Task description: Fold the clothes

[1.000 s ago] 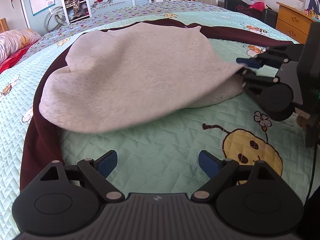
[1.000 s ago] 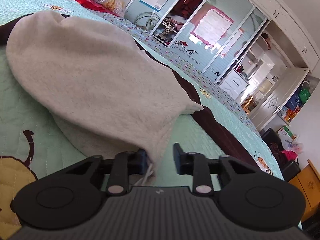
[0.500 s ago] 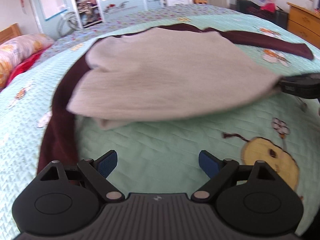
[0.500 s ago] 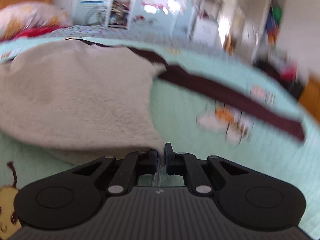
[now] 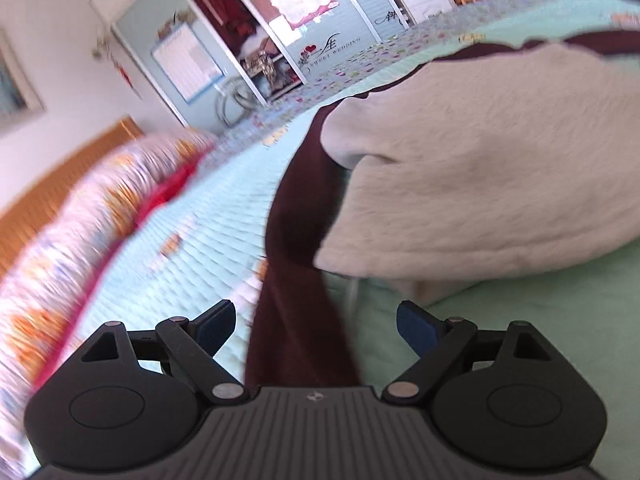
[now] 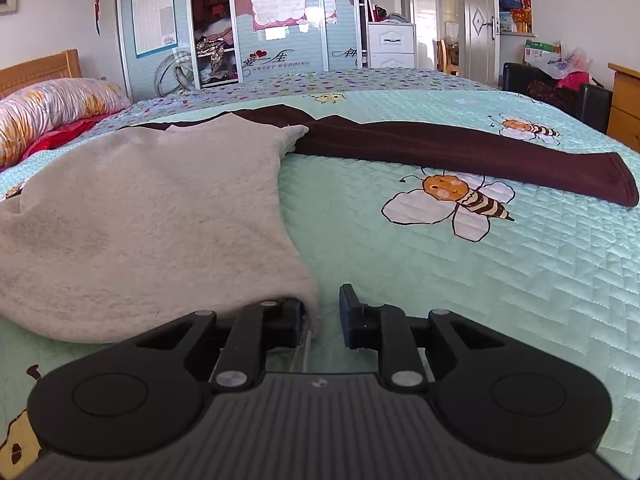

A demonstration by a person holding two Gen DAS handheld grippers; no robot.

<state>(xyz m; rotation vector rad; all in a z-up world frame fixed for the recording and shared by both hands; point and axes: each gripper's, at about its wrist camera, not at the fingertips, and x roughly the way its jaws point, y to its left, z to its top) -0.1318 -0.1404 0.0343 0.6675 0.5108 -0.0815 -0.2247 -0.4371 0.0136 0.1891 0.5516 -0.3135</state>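
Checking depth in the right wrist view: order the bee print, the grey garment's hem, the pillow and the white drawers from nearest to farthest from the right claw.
1. Grey garment's hem, at the opening right claw, left side.
2. Bee print, right, mid-bed.
3. Pillow, far left, at the headboard.
4. White drawers, beyond the bed.

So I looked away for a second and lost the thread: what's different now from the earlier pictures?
The right gripper, shut on the hem of the grey fleece lining earlier, is opening its jaws and letting it go; the hem lies against one finger only. The left gripper has swung over to the maroon sleeve, which now lies between its open fingers. The folded garment stays on the green quilt.
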